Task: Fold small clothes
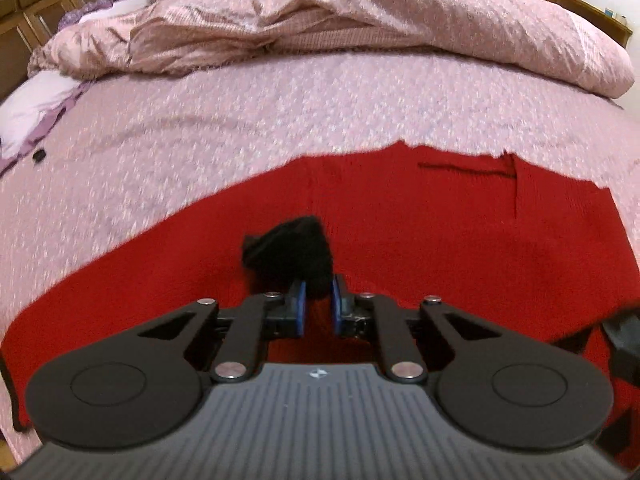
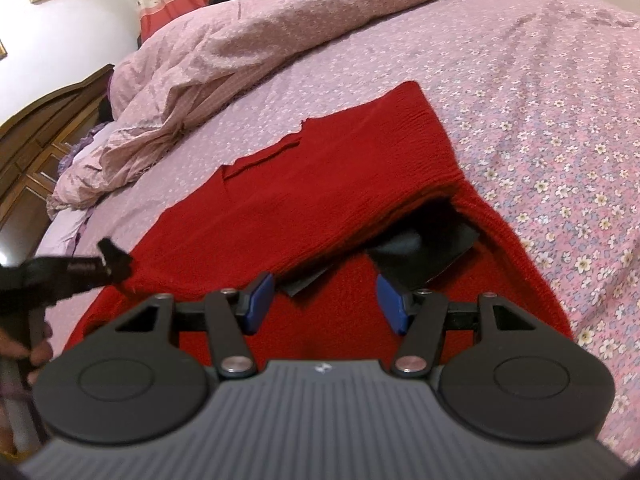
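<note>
No readable writing anywhere, just a small pale emblem on each gripper's ribbed grey housing, too small to make out. The left gripper (image 1: 319,298) angles down over the red knitted garment (image 1: 400,240), and its blue pads (image 1: 301,308) are clenched on a bunched piece of black fabric (image 1: 292,252) held just above the knit. From the right wrist view, that same left gripper (image 2: 116,260) reaches in from the left edge, with the person's fingers (image 2: 38,354) wrapped on its handle. The right gripper (image 2: 325,300) tilts down over the near edge of the red garment (image 2: 320,184), jaws released, nothing between the blue pads (image 2: 258,300). The garment lies spread flat on the pink flower-print bedsheet (image 2: 560,140), a folded layer lifting to show a dark patch (image 2: 424,248) beneath. A rumpled pink quilt (image 1: 360,20) is heaped beyond.
</note>
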Demonstrator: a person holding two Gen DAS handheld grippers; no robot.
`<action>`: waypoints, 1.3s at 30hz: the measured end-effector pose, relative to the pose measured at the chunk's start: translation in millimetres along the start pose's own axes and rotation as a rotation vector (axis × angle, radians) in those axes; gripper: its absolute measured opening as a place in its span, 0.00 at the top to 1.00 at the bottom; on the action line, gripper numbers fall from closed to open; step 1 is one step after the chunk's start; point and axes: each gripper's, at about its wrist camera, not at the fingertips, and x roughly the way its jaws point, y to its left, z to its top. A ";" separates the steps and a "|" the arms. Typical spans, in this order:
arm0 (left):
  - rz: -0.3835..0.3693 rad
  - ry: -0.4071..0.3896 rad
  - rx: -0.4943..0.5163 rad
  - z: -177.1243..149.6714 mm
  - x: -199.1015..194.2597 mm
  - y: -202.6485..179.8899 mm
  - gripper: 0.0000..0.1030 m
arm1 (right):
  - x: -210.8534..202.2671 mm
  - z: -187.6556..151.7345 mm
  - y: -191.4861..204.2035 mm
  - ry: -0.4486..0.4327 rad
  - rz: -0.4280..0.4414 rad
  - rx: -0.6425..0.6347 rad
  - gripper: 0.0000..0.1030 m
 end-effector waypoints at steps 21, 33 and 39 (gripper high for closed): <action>-0.044 -0.019 0.009 -29.8 -27.4 54.6 0.40 | 18.6 -9.1 -15.6 0.124 -0.002 -0.003 0.29; -0.098 -0.010 0.034 11.8 20.7 62.6 0.39 | 2.2 27.5 10.1 0.089 -0.034 -0.141 0.28; -0.088 0.032 0.037 18.9 51.3 62.5 0.38 | 20.6 67.8 16.5 0.032 -0.081 -0.266 0.28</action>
